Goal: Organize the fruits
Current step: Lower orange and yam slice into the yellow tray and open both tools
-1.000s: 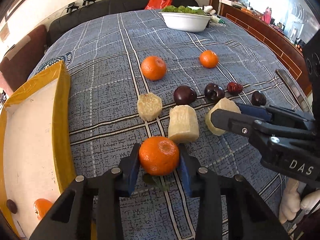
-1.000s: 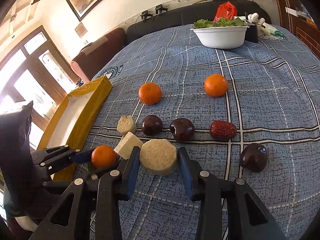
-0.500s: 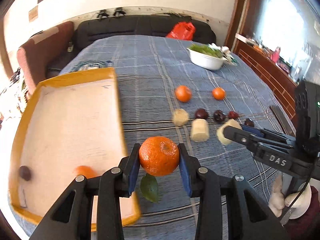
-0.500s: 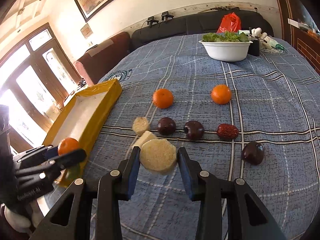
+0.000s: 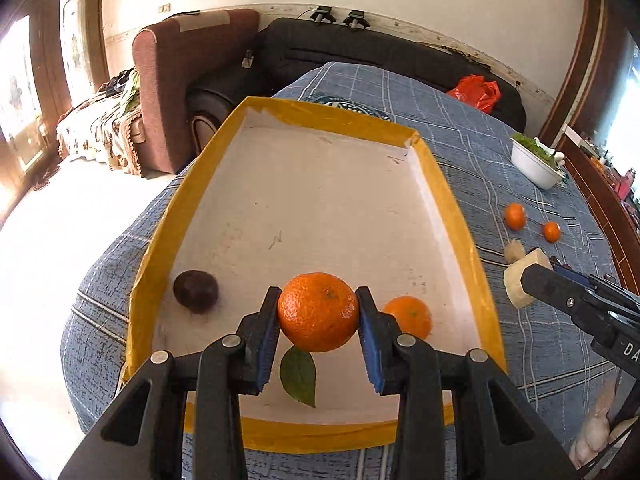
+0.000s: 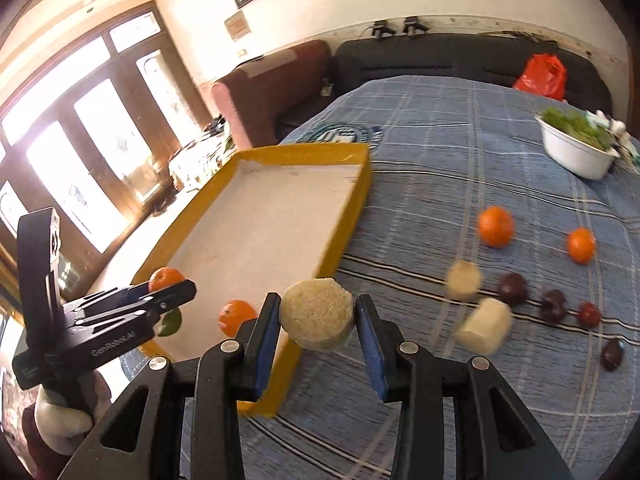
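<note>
Tray: it holds a dark fruit and one small orange, so you have just started.
Left hand-held gripper: you hold a bumpy orange with a green leaf over the tray.
Right hand-held gripper: you hold a pale round chunk by the tray's edge.
Counter: oranges, pale chunks and dark fruits wait.

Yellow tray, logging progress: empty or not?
Not empty: the yellow tray holds a tangerine and a dark fruit.
</note>
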`<state>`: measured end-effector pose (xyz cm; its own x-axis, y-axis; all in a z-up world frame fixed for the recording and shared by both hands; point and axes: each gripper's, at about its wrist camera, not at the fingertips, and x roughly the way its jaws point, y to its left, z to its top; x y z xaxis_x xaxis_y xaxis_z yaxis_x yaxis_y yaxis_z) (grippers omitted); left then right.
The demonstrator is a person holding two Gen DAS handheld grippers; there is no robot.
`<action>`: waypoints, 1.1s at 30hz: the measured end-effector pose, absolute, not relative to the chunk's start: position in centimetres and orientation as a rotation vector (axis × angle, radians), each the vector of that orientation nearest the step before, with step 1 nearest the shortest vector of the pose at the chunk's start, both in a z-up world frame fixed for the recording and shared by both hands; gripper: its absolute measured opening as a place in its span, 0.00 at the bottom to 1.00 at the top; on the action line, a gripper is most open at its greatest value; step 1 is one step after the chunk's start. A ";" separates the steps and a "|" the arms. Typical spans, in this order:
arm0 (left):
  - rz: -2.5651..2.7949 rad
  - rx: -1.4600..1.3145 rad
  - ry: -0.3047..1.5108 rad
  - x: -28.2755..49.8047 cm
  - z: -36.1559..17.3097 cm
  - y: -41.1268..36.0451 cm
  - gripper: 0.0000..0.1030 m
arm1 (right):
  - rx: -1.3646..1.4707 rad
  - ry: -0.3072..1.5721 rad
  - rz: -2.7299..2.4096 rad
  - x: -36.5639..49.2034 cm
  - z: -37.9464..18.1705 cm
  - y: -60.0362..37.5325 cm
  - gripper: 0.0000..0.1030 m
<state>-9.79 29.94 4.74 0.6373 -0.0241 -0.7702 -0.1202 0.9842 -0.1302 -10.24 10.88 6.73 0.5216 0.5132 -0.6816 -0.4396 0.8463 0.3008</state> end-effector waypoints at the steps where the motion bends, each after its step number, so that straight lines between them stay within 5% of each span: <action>1: 0.059 -0.186 0.883 -9.8 4.5 30.4 0.35 | 0.082 0.853 0.582 -10.1 6.6 11.8 0.41; 20: 0.064 -0.287 0.886 -10.2 3.4 33.6 0.35 | -0.009 0.968 0.659 -5.5 3.0 20.5 0.42; 22: 0.058 -0.305 0.866 -10.8 4.0 33.8 0.40 | -0.007 0.956 0.674 -5.6 3.4 20.6 0.43; 25: 0.059 -0.328 0.825 -12.1 5.2 33.6 0.67 | 0.002 0.927 0.685 -5.7 4.2 20.6 0.55; 33: 0.008 -0.387 0.734 -15.5 7.8 31.5 0.80 | -0.013 0.815 0.655 -8.1 7.2 17.7 0.60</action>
